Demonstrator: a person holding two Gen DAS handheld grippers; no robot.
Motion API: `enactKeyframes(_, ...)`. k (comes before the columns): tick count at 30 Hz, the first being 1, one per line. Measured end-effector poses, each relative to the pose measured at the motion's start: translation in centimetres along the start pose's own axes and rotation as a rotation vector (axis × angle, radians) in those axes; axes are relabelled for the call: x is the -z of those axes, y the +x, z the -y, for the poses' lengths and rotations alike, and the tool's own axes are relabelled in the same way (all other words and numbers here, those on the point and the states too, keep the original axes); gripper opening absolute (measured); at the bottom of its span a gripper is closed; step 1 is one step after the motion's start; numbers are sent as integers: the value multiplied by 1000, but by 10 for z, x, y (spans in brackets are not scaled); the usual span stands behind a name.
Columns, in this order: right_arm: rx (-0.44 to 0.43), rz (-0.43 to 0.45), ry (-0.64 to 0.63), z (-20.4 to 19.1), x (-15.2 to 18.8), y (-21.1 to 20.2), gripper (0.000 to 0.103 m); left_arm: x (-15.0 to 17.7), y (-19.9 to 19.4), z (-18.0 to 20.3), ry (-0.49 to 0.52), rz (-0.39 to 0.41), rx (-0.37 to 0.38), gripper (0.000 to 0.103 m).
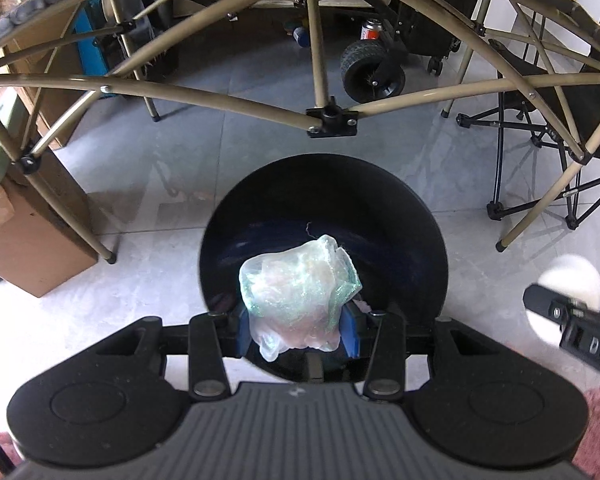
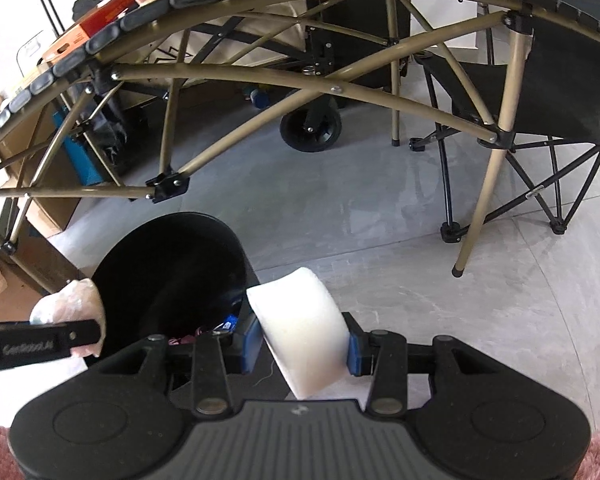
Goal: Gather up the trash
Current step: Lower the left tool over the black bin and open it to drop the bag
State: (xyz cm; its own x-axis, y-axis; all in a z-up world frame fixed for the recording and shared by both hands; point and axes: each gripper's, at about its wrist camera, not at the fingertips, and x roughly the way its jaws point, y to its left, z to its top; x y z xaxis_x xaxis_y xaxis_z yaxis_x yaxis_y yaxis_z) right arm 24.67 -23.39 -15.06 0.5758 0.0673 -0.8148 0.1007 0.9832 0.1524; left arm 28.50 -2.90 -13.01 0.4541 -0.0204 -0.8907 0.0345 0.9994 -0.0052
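Note:
My left gripper [image 1: 296, 328] is shut on a crumpled clear plastic bag [image 1: 296, 292] and holds it over the mouth of a black trash bin [image 1: 380, 208] on the floor. My right gripper [image 2: 302, 344] is shut on a white foam piece [image 2: 300, 320], just right of the bin [image 2: 140, 248]. In the right wrist view the left gripper's finger [image 2: 40, 346] and the bag [image 2: 80, 300] show at the left, over the bin's rim. In the left wrist view the right gripper [image 1: 572, 320] with the foam piece [image 1: 572, 280] shows at the right edge.
A folding table's tan frame [image 1: 220, 100] arches above and behind the bin. Cardboard boxes [image 1: 32, 240] stand to the left, a black folding chair [image 2: 540, 92] to the right, a wheeled cart [image 1: 372, 72] behind. Small scraps [image 2: 228, 326] lie inside the bin. The floor is grey tile.

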Motion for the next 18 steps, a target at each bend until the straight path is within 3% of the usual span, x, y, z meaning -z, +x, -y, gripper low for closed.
enactKeyframes(4, 5, -4, 15, 5, -2, 3, 40, -8, 8, 3, -30, -20, 30, 43)
enactKeyframes(18, 49, -26, 34, 14, -2, 18, 40, -22, 38, 8, -70, -85, 15, 43)
